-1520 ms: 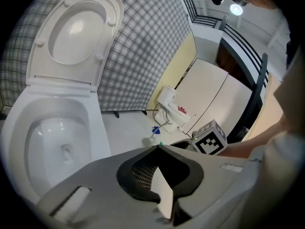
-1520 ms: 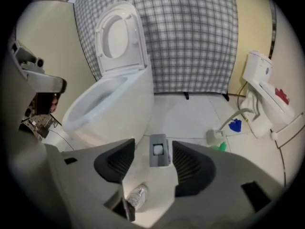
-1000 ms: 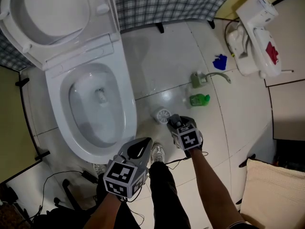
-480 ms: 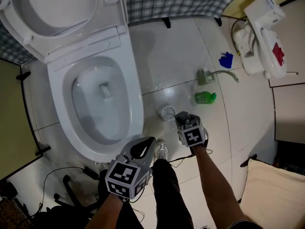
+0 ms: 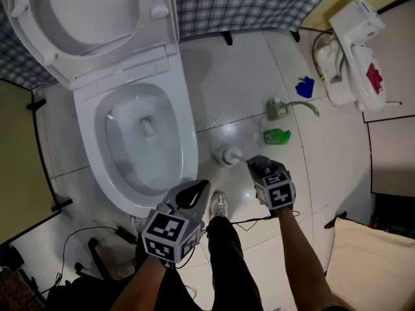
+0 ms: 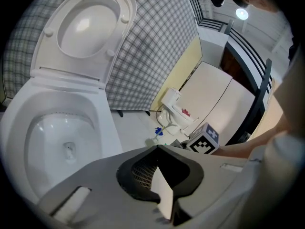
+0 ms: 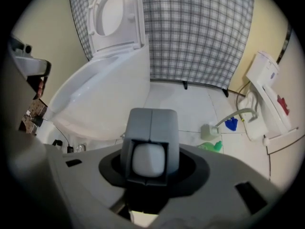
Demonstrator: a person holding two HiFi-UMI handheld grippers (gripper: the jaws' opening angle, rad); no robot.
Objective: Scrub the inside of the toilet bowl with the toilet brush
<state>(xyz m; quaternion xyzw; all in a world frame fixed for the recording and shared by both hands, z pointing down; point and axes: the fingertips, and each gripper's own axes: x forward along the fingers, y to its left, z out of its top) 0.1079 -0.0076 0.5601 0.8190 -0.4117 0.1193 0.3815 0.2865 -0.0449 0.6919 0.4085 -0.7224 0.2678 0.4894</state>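
Right gripper point(image 5: 260, 166) has just clamped the toilet brush point(image 5: 227, 154) by its handle. The head seems clear of the floor point(image 5: 233, 96) beside the toilet bowl point(image 5: 189, 141) rim, ready to swing in. Left gripper point(image 5: 192, 195) idles, jaws together.

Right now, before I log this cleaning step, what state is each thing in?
Toilet lid: raised.
Toilet seat: raised against the lid.
Toilet bowl: uncovered, water at the bottom, no brush inside.
Toilet brush: held by its handle, right of the bowl.
Right gripper: jaws just closed, shut on the toilet brush.
Left gripper: shut, empty.
Green bottle: lying on the floor.
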